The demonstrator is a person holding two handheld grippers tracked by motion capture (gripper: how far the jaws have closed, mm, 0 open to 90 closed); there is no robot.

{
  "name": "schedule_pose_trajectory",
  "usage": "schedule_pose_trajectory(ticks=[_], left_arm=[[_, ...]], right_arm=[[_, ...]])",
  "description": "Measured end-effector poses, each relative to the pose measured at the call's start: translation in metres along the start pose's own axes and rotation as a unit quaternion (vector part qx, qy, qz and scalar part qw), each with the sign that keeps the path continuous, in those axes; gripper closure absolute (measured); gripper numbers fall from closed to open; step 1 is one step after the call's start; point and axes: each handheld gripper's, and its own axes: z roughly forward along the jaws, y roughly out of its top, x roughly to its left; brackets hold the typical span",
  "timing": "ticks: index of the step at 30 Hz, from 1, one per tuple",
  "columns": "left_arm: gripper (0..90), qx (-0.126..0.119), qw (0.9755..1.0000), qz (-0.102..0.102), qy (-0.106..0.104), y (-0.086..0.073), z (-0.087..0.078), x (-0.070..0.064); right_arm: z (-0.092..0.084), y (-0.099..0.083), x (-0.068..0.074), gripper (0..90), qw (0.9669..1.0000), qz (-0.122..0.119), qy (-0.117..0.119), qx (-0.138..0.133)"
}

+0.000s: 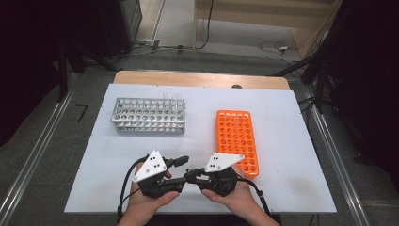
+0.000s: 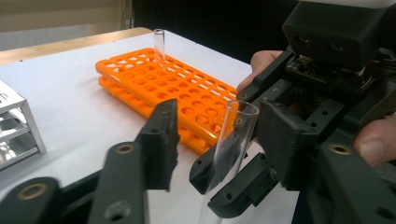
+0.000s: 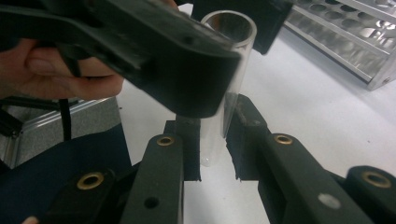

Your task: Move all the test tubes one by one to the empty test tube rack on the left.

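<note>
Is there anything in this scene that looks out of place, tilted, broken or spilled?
Nothing looks spilled or broken. The only unusual item is a clear test tube held off the table, tilted, in the right tool, with the left tool around its upper part. The orange rack lies flat, holding one tube.

two grippers (image 1: 187, 173) near orange rack (image 1: 237, 141)

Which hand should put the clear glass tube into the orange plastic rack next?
Probably the right. The right gripper clamps the clear glass tube, and the orange plastic rack lies nearest it. The left gripper merely brackets the tube.
</note>
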Motion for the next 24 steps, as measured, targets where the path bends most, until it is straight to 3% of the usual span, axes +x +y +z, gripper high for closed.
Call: schedule_pose_trajectory(ticks=[8,15,24], left_arm=[[65.5,0.007,0.9999,0.009,-0.011,-0.0007,0.0031,-0.0027],[70.3,0.013,0.9996,0.024,-0.003,-0.0012,0.0042,-0.0049],[75.2,0.006,0.9997,0.023,-0.001,-0.0009,0.0035,-0.0046]], right_arm=[[0.0018,0.0009,0.0025,73.4,1.0,-0.001,0.008,0.004],[0.0018,0.001,0.002,73.4,0.9999,0.002,0.011,0.006],[0.0007,0.0013,0.0008,73.4,0.9999,0.007,0.01,0.003]])
